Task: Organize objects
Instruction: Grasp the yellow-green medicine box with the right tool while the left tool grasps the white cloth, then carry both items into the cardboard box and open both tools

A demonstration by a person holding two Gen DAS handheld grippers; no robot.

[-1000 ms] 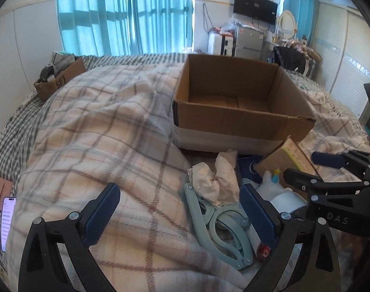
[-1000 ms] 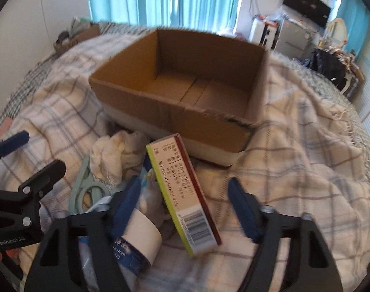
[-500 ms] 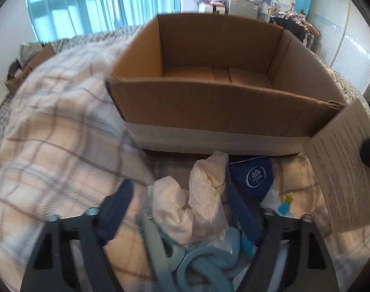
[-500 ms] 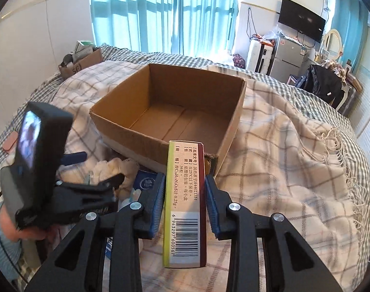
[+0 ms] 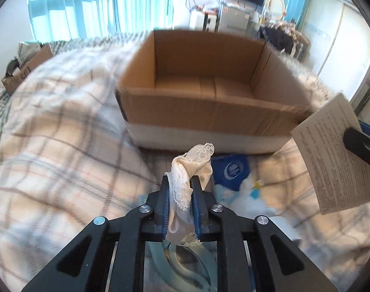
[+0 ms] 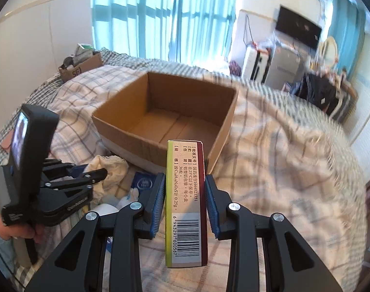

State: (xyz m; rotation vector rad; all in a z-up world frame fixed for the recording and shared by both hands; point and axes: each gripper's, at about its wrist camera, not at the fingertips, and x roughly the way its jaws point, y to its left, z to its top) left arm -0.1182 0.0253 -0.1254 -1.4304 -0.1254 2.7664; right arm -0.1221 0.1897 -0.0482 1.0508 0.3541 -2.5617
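Left gripper (image 5: 180, 187): we've got it clenched on the cream lace cloth (image 5: 188, 168), low centre of the left wrist frame; the cloth pokes up past the fingertips and hangs out below them.
Right gripper (image 6: 184, 189): clamped on the medicine box (image 6: 186, 202), held upright with the barcode end nearest us, bottom centre of the right wrist frame.
Cardboard box (image 6: 165, 119): open top, sitting on the plaid blanket (image 6: 282, 150), mid frame in both views. Nothing inside that we can see.
Medicine box vs cardboard box: its top edge lines up with the near wall in the picture; we can't tell if they touch.
Leftover pile: blue packet (image 5: 231, 170) just in front of the cardboard box, right of the cloth. Pale blue-green plastic thing (image 5: 185, 262) under the left gripper, probably a hanger, too blurry to call.
Background: small brown carton (image 6: 81, 67) at upper left, teal curtains (image 6: 160, 12) across the top.
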